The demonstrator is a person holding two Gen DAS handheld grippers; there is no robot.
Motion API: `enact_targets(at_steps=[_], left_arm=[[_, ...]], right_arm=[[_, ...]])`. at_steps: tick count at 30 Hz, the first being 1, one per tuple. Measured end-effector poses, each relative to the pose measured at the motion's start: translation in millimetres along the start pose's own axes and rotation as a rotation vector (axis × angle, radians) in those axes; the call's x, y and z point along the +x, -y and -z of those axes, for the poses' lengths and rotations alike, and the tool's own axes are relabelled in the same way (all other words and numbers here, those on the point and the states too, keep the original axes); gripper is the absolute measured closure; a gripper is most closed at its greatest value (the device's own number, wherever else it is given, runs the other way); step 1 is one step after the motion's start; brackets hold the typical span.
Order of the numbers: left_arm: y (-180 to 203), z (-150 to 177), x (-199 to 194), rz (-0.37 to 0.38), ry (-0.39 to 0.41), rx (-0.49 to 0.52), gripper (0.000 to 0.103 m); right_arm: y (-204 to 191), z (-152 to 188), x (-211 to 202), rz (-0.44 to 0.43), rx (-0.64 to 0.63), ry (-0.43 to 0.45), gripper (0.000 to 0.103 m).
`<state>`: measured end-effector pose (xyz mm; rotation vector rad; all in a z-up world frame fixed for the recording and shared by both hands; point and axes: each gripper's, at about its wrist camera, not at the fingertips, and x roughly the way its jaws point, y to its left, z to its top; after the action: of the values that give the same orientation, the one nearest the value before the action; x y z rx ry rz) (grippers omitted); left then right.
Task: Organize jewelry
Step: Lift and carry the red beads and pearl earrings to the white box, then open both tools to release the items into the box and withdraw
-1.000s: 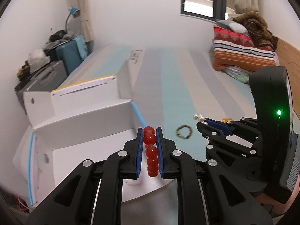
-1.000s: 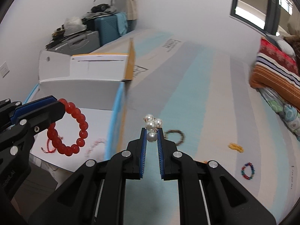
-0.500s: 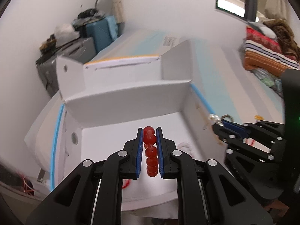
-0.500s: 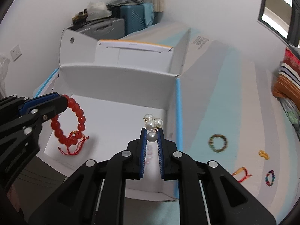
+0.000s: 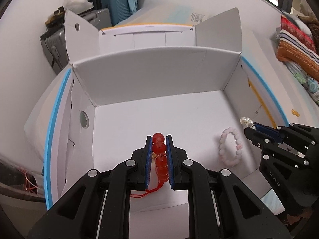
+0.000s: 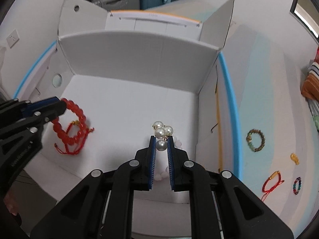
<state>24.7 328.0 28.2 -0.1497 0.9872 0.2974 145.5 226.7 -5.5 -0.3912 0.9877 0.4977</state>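
Observation:
My left gripper is shut on a red bead bracelet and hangs over the floor of an open white box. In the right wrist view the same left gripper holds the red bead bracelet at the box's left side, its red cord dangling. My right gripper is shut on a cluster of white pearls, above the box's right part. A pale pink bead bracelet lies on the box floor, partly hidden behind my right fingers in the right wrist view.
Right of the box, on the striped blue sheet, lie a brown-green bracelet, a small amber piece, a red cord bracelet and a multicoloured bracelet. The box's flaps stand up behind it. Suitcases stand beyond, folded blankets at far right.
Both grippers have swung left from over the bed and sunk down over the open box, each keeping its jewelry. The box now fills both views.

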Motion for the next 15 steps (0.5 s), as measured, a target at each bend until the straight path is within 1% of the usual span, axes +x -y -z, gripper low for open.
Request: enact_targets(at_steps=[6, 12, 15], left_arm=[[-4, 4, 11, -0.009, -0.023, -0.002, 0.09], [-3, 5, 14, -0.014, -0.026, -0.003, 0.09], [-1, 4, 13, -0.013, -0.029, -0.001, 0.089]], right_arm=[[-1, 4, 19, -0.003, 0.011, -0.052, 0.092], [-6, 6, 21, -0.007, 0.016, -0.052, 0.092], [-7, 6, 20, -0.001, 0.017, -0.048, 0.09]])
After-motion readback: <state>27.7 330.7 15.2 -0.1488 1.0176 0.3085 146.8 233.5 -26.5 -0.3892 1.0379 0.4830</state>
